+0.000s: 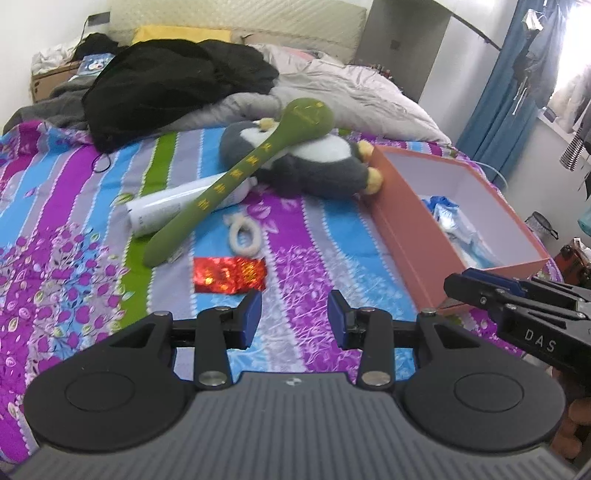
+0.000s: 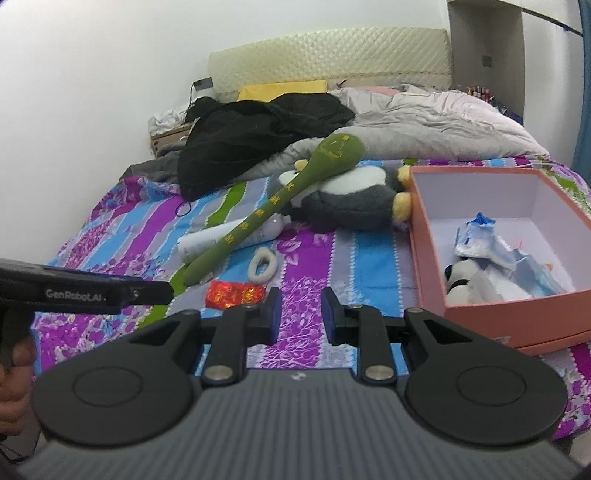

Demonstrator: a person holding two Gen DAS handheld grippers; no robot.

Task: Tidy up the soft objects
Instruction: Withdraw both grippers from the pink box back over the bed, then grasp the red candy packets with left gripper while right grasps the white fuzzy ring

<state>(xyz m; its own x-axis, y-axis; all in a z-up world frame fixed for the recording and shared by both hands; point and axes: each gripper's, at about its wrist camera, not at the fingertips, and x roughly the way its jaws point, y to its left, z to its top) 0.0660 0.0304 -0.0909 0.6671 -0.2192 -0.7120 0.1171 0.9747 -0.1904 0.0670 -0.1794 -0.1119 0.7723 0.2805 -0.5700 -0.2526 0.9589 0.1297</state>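
A long green plush snake (image 1: pixel 236 173) (image 2: pixel 273 205) lies across a grey and white plush penguin (image 1: pixel 314 158) (image 2: pixel 354 199) and a white tube (image 1: pixel 166 208) (image 2: pixel 214 240) on the striped bedspread. A white fluffy ring (image 1: pixel 243 234) (image 2: pixel 263 266) and a red foil packet (image 1: pixel 229 275) (image 2: pixel 234 293) lie nearer. An open orange box (image 1: pixel 406 236) (image 2: pixel 428 236) at the right holds blue and white packets (image 2: pixel 491 247) and a small panda plush (image 2: pixel 461 284). My left gripper (image 1: pixel 294 319) is open and empty above the bedspread. My right gripper (image 2: pixel 300 315) is open and empty beside the box.
A black garment (image 1: pixel 173 85) (image 2: pixel 258 129), grey and white bedding (image 1: pixel 351 92) (image 2: pixel 424 122) and a yellow pillow (image 1: pixel 181 35) are piled at the head of the bed. A cardboard box (image 1: pixel 48 79) stands at the far left. Blue curtains (image 1: pixel 509 74) hang at the right.
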